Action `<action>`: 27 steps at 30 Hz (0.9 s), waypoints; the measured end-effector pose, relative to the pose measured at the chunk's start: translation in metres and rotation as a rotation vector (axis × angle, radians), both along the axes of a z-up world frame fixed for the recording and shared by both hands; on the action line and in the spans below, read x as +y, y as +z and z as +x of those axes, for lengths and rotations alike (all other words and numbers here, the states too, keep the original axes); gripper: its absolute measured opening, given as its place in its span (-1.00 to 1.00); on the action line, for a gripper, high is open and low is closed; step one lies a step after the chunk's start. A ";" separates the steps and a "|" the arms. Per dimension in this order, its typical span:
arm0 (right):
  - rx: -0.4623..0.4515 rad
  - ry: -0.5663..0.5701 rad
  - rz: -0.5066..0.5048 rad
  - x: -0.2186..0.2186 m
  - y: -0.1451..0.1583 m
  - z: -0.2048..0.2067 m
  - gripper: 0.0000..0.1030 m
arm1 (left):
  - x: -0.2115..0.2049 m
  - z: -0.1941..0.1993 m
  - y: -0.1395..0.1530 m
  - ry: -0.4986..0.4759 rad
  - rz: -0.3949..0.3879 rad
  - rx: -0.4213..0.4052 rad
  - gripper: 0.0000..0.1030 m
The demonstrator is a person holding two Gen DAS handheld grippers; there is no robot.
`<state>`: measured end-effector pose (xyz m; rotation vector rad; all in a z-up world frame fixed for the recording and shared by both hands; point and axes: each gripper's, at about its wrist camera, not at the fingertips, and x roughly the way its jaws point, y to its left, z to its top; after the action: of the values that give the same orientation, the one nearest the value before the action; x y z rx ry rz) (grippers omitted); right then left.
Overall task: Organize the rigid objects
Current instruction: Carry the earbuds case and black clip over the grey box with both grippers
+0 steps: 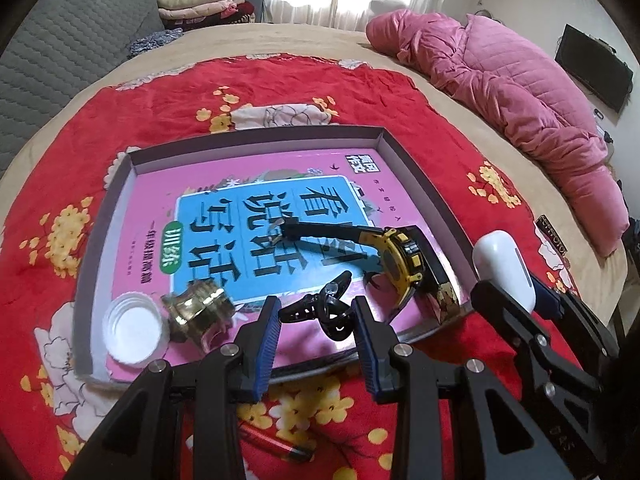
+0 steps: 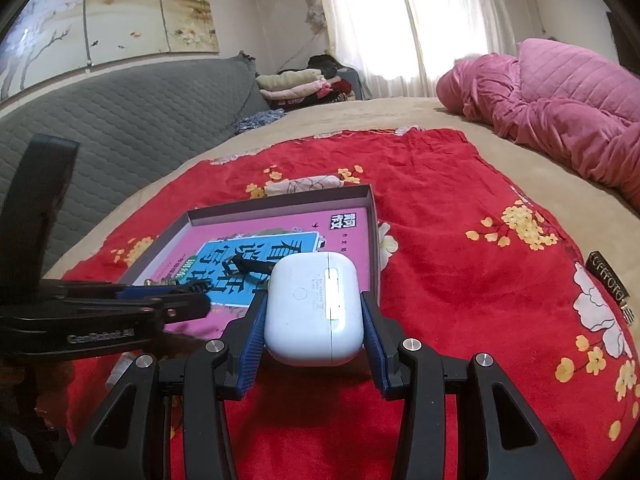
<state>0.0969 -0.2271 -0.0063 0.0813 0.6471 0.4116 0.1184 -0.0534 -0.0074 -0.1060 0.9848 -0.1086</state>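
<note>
A bed [image 1: 304, 40] covered in a tan sheet was seen carrying everything. A red flowered cloth [image 1: 400, 96] was spread flat over its middle, and a crumpled pink quilt [image 1: 520, 92] was heaped along the far right side. On the cloth, a shallow grey tray [image 1: 256, 138] was set, with a red lighter [image 1: 276, 444] laid near its front edge. A small dark tag with lettering [image 2: 608, 278] was laid at the cloth's right edge.
</note>
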 end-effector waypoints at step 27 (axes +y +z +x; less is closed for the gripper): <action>0.055 0.011 -0.034 0.008 -0.015 0.029 -0.11 | -0.007 0.011 -0.022 -0.007 0.040 0.042 -0.30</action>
<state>0.1257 -0.2187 -0.0212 0.0570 0.7091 0.4095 0.1295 -0.0604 -0.0294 -0.0682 1.0288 -0.0937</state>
